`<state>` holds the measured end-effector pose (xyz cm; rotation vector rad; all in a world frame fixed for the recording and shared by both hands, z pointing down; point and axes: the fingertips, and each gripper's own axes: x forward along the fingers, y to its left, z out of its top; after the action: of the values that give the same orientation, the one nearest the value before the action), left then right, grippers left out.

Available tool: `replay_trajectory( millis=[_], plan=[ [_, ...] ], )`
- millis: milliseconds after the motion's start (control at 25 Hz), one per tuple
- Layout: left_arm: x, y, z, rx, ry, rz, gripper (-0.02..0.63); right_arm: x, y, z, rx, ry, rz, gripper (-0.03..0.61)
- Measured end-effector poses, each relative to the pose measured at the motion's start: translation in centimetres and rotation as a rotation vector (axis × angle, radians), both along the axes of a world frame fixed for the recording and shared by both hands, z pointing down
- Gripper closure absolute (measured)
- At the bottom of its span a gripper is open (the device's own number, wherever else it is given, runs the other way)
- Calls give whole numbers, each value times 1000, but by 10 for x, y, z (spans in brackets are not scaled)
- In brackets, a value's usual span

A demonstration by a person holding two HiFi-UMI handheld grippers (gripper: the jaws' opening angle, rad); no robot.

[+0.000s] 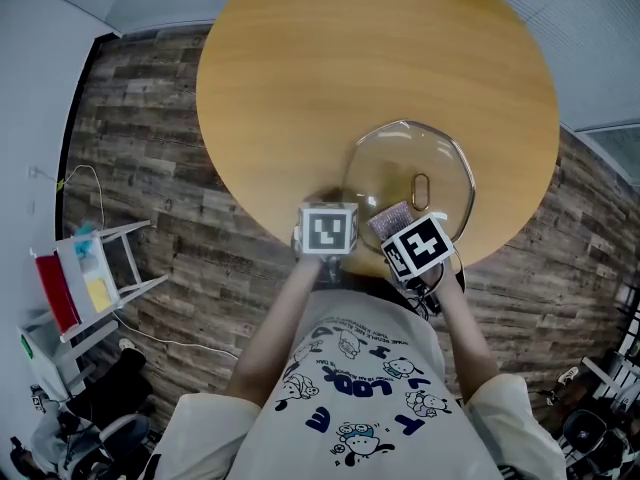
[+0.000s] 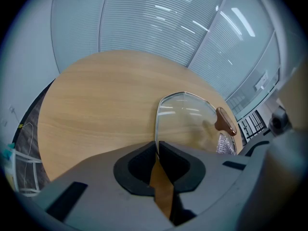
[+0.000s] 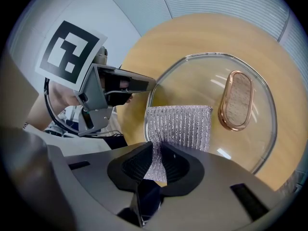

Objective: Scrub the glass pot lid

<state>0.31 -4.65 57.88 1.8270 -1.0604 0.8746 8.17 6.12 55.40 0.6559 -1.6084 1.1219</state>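
A glass pot lid with a copper-rimmed handle lies on the round wooden table, close to its near edge. My left gripper is shut on the lid's metal rim at the lid's near-left side. The lid stretches away from those jaws, its handle at the far right. My right gripper is shut on a silver mesh scrub pad, which rests flat on the lid's glass beside the handle. In the head view the pad shows just above the right gripper's marker cube.
The table's near edge sits right under both grippers, with dark wood-plank floor beyond it. A small white rack with red and yellow items stands on the floor at the left. Black chair bases are at the lower right.
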Motion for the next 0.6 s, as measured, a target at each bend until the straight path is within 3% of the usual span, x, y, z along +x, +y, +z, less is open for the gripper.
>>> replay_trajectory(
  millis=[600],
  plan=[
    [0,1,2,-10,6,-2,580,-20,-33,-3,43,-43,13,515]
  ],
)
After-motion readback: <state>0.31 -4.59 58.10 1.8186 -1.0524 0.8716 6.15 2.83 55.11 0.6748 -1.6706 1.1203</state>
